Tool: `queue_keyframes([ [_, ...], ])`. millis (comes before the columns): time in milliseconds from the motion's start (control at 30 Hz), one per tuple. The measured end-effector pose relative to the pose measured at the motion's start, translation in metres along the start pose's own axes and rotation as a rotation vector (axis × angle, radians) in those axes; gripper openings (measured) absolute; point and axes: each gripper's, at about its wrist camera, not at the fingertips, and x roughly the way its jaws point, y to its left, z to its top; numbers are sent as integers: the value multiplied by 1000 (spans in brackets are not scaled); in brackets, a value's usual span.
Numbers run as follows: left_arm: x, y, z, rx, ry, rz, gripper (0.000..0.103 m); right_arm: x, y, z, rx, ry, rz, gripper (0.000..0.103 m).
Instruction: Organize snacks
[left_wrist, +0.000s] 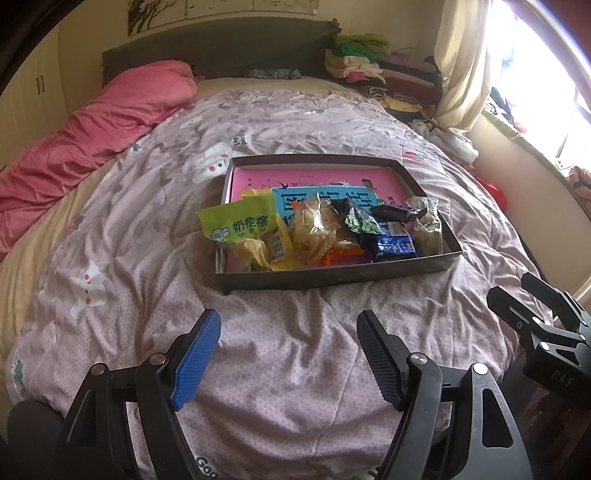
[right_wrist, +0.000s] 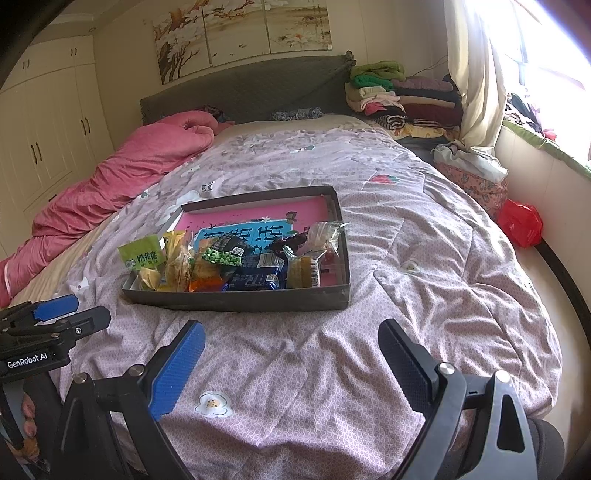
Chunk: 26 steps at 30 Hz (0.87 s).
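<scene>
A shallow dark box (left_wrist: 332, 275) (right_wrist: 240, 301) sits on the bed's purple quilt. Its near half holds several snack packets: a green bag (left_wrist: 238, 219) (right_wrist: 142, 254) leaning over the left rim, yellow chip bags (left_wrist: 314, 232) (right_wrist: 177, 262), a green-pea pack (left_wrist: 360, 221) (right_wrist: 221, 254) and a blue cookie pack (left_wrist: 393, 247) (right_wrist: 258, 278). My left gripper (left_wrist: 290, 358) is open and empty, hovering over the quilt short of the box. My right gripper (right_wrist: 291, 365) is open and empty too, near the box's front. It shows in the left wrist view (left_wrist: 532, 306).
A pink duvet (left_wrist: 85, 140) (right_wrist: 122, 177) lies bunched along the bed's left side. Folded clothes (left_wrist: 384, 70) (right_wrist: 402, 98) are stacked by the headboard at right. A red bag (right_wrist: 521, 223) lies beside the bed near the window wall.
</scene>
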Motion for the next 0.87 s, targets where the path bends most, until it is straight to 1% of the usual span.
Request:
queue_keyframes([
  [367, 8, 5, 0, -24, 35, 47, 77, 2, 0, -2, -5, 2, 3, 95],
  [533, 13, 6, -1, -33, 48, 41, 77, 2, 1, -2, -8, -1, 5, 96],
  [667, 15, 8, 1, -42, 30, 32, 77, 2, 1, -2, -9, 0, 6, 99],
  [767, 15, 13, 3, -61, -5, 21, 77, 3, 1, -1, -4, 2, 6, 101],
  [833, 19, 18, 6, -63, -10, 24, 81, 6, -2, 0, 9, 4, 4, 102],
  [867, 23, 22, 9, -61, -5, 38, 82, 9, -5, 2, 16, 5, 0, 102],
])
